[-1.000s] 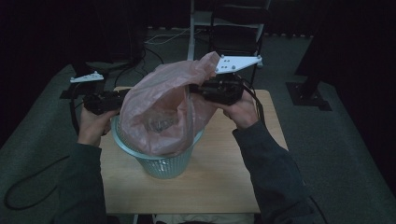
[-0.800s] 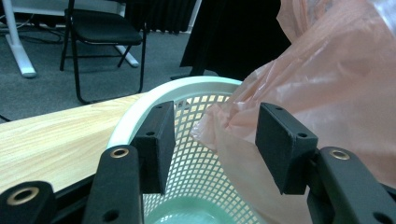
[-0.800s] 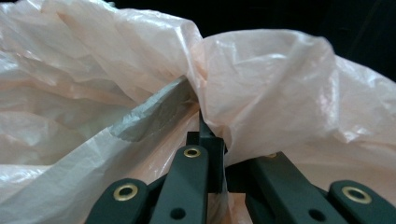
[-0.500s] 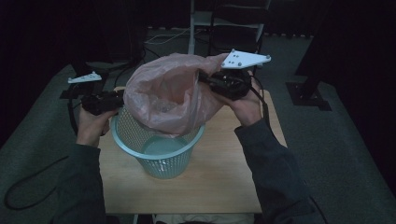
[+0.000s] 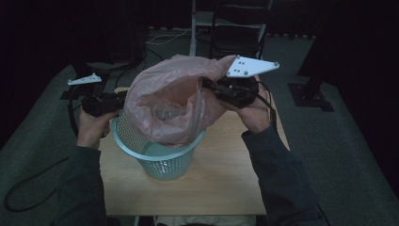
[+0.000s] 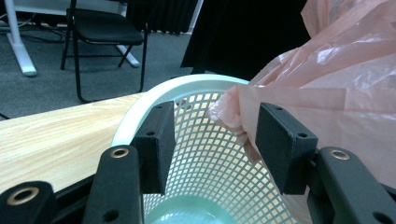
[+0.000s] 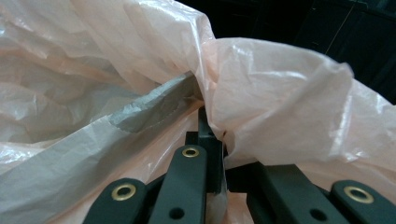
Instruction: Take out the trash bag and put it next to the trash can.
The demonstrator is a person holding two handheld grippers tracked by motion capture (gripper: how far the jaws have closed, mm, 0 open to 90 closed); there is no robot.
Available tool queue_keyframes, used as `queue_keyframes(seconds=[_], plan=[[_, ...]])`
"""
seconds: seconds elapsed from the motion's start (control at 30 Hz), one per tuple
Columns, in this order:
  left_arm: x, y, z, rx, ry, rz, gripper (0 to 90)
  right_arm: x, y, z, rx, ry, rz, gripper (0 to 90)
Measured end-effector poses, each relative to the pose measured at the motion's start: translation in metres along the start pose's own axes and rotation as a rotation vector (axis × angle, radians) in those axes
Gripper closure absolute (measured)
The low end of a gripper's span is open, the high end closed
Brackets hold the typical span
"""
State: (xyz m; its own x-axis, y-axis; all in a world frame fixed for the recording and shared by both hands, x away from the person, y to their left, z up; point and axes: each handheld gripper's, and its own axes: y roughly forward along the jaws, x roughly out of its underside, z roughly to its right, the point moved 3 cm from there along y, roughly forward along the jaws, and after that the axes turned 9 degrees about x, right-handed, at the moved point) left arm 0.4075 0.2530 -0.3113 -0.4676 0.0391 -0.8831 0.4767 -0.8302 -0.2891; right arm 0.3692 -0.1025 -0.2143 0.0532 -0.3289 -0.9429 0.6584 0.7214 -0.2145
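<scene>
The right gripper (image 5: 207, 87) pinches the pink bag (image 5: 174, 103) tight at its right edge; the bag hangs over the green basket (image 5: 157, 157). The left gripper (image 6: 212, 135) is wide open at the basket's left rim; a bit of bag lies between its jaws.

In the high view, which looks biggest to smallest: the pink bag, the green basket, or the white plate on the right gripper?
1. Pink bag, though it is lifted closer to the camera.
2. Green basket, partly hidden behind the bag.
3. White plate, clearly smallest.

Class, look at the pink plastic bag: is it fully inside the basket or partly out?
Partly out. The pink plastic bag bulges above the basket rim, its edge pinched by the right gripper.
</scene>
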Motion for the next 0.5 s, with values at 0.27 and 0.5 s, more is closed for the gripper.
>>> queue_keyframes(seconds=[0.27, 0.5], plan=[[0.000, 0.002, 0.000, 0.003, -0.002, 0.000, 47.5, 0.000, -0.011, 0.007, -0.017, 0.005, 0.017, 87.5], [0.000, 0.004, 0.000, 0.005, -0.001, -0.006, 47.5, 0.011, -0.022, 0.019, -0.022, 0.045, 0.022, 87.5]])
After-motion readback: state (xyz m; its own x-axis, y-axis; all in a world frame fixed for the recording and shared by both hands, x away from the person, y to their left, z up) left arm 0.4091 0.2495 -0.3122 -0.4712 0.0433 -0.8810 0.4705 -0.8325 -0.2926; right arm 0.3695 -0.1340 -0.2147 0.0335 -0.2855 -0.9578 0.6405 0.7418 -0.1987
